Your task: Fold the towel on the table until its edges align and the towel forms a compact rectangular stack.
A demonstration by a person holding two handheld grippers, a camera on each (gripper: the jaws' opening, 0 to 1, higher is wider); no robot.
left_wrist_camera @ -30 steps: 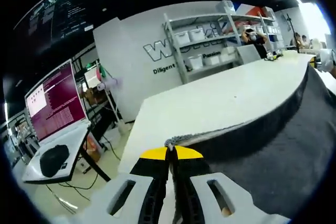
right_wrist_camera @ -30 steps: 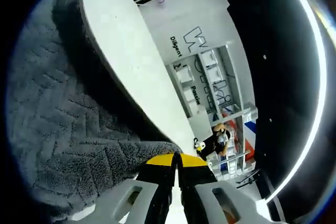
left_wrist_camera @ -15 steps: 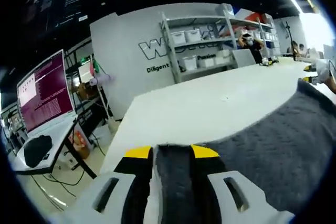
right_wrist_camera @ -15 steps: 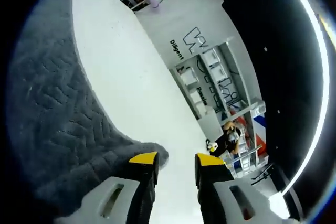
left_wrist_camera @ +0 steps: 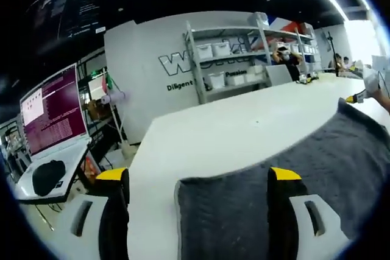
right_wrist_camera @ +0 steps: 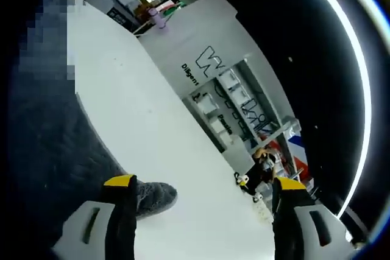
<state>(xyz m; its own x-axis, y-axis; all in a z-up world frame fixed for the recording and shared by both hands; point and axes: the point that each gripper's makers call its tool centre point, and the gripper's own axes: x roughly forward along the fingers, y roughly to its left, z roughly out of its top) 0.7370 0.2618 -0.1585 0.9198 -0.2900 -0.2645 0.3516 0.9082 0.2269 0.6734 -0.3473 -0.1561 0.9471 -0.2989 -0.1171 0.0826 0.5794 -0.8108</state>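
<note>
The dark grey towel [left_wrist_camera: 292,181] lies flat on the white table [left_wrist_camera: 225,132], its near edge running between my left gripper's [left_wrist_camera: 198,178] wide-open jaws. In the right gripper view the same towel [right_wrist_camera: 55,144] spreads along the left, with one corner [right_wrist_camera: 155,196] resting on the table [right_wrist_camera: 152,126] just inside the left jaw. My right gripper [right_wrist_camera: 204,184] stands open, holding nothing. The other gripper's yellow tip [left_wrist_camera: 356,97] shows at the towel's far corner in the left gripper view.
A laptop [left_wrist_camera: 52,111] and a black mouse [left_wrist_camera: 46,176] sit on a side desk to the left. Shelving with bins [left_wrist_camera: 244,59] stands against the back wall, and a person [left_wrist_camera: 286,56] is beside it. Small objects [right_wrist_camera: 247,187] lie at the table's far end.
Both grippers, shut on towel corners a second ago, have opened wide and let the towel go. The towel now lies flat on the table.
</note>
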